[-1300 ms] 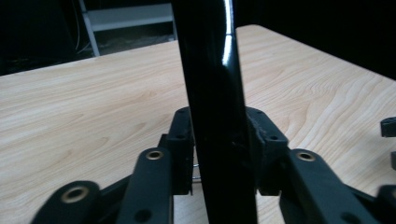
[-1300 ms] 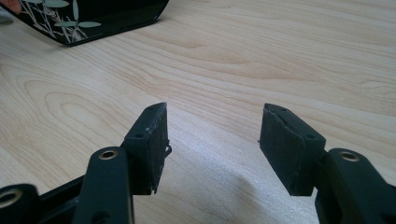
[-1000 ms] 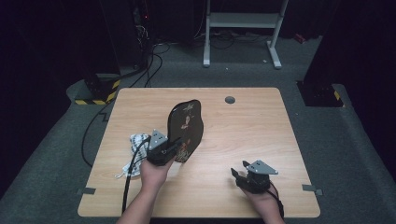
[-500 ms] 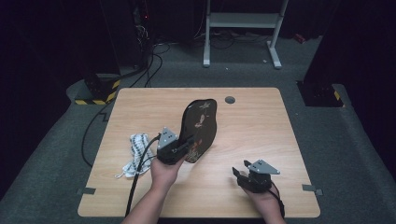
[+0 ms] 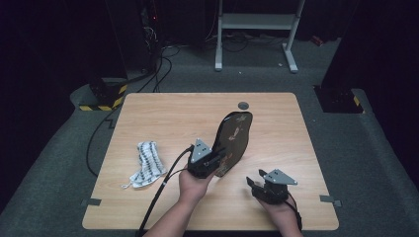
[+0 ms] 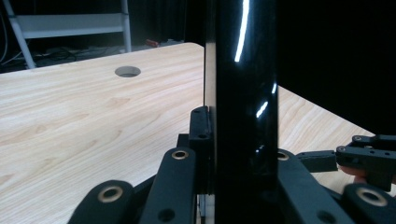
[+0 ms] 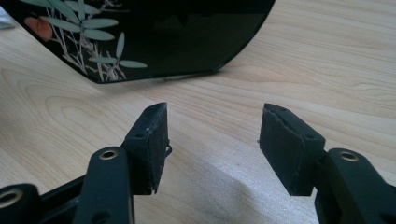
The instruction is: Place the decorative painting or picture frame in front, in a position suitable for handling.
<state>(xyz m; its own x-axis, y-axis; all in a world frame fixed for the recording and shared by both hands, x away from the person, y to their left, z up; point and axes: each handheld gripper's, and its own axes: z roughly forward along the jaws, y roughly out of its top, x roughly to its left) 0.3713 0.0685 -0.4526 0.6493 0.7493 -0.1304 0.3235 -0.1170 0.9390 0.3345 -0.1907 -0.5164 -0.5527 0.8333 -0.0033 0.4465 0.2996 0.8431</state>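
My left gripper is pinched on the near edge of a black lacquered tray, its jaws pressed onto both faces of the rim; in the left gripper view the tray stands edge-on between them, glossy and upright. From above, the tray is tilted up off the wooden table, near the middle and a little right, its leaf-painted face turned right, toward my other hand. My right gripper rests on the table at the near right, jaws spread and holding nothing; in its own view the pads gape with bare wood between them and the tray's curved lower edge just beyond. I judge the tray stiff and fairly light, but slick and easy to scratch, so one pinch at the rim may let it swivel; a second hold on the lower edge would steady it. A patterned white cloth lies crumpled at the near left, well apart.
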